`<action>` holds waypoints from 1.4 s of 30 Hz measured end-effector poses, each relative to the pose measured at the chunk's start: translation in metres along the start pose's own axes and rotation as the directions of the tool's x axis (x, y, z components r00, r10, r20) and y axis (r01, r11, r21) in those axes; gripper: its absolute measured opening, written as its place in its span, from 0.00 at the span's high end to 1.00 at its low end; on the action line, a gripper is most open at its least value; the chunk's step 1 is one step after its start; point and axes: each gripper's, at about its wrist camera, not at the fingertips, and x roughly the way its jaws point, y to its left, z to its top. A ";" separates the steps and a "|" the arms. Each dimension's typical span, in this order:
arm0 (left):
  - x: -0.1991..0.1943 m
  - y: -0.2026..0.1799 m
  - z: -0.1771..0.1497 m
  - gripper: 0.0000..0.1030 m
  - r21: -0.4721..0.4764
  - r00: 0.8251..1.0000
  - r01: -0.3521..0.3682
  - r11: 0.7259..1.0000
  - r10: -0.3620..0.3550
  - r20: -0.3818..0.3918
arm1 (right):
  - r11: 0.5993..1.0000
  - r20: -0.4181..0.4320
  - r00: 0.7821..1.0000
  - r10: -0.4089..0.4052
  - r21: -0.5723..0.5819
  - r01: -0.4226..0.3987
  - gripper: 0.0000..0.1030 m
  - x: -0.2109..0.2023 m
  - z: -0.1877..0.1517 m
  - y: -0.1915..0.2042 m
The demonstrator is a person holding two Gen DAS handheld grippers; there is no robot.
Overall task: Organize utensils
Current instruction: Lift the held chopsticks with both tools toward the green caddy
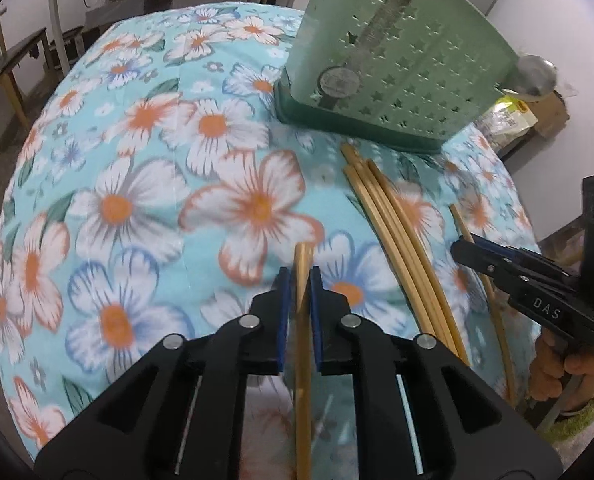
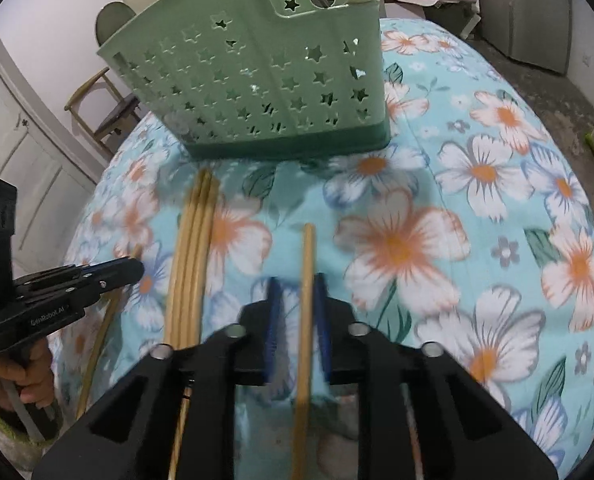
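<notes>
On the table: three loose chopsticks (image 1: 393, 220), one in each tool.

Tablecloth (image 1: 145, 184) turquoise, printed with large white flowers, petals edged orange or blue, orange centres, dark green leaves. Basket (image 1: 401, 60) pale mint green, star-shaped cut-outs across walls, darker green base. Chopsticks (image 1: 393, 216) tan, plain. Left gripper (image 1: 297, 280) and right gripper (image 2: 297, 292) black, blue pads (image 1: 283, 312).
</notes>
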 end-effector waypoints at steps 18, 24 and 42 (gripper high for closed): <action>0.009 -0.001 0.016 0.95 -0.033 1.000 -0.014 0.999 0.013 -0.016 | 0.999 -0.007 0.999 0.033 0.035 -0.032 0.94 0.005 0.009 -0.003; -0.007 0.001 0.016 0.95 -0.078 1.000 0.018 0.997 -0.017 0.007 | 0.998 0.025 0.998 0.057 0.034 -0.058 0.94 -0.008 0.008 0.001; -0.112 -0.013 0.024 0.95 -0.038 0.961 0.172 0.984 -0.159 0.224 | 0.987 0.243 0.958 0.155 -0.006 -0.158 0.94 -0.097 0.013 0.010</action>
